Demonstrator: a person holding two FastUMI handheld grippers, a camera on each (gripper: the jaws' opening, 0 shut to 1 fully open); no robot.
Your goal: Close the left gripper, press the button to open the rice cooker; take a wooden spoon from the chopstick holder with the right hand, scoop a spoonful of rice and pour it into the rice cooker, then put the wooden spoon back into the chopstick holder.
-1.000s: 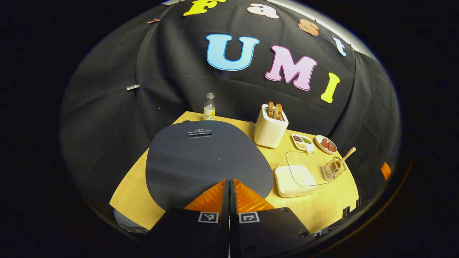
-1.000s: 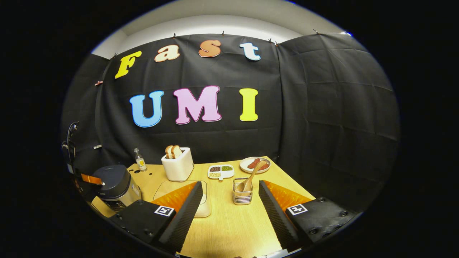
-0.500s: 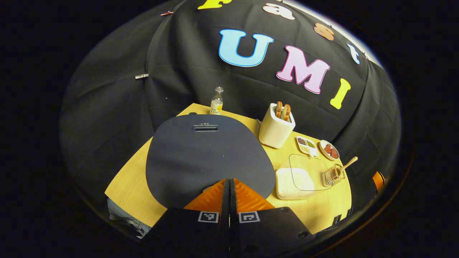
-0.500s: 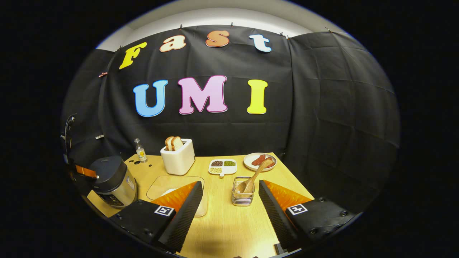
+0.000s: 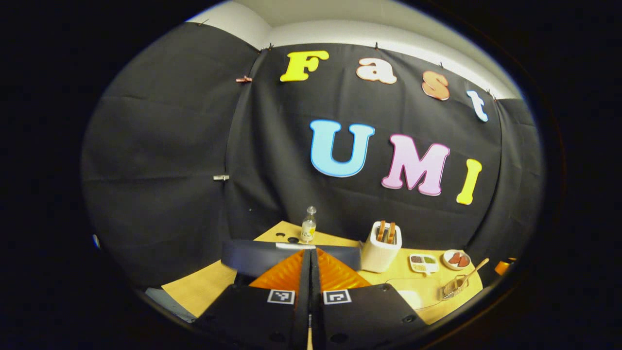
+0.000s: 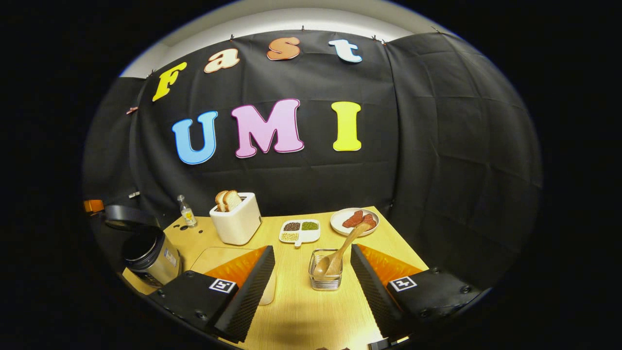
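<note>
You are working at a wooden table (image 6: 311, 311). Taking the rice cooker (image 6: 150, 257) at its left front corner as the landmark: its lid (image 6: 124, 217) is standing raised above the open pot. There is a label on its side, but the writing is too small to read. To the right of the cooker, a white toaster (image 6: 235, 223) is holding bread slices; further right, the wire chopstick holder (image 6: 325, 272) is carrying the wooden spoon (image 6: 340, 250), leaning. Behind the cooker, a small bottle (image 6: 186, 213) is standing, its label unreadable. Your left gripper (image 5: 311, 253) is keeping its fingers pressed together right at the lid's edge. Your right gripper (image 6: 312, 279) is holding its fingers spread, flanking the holder without touching.
</note>
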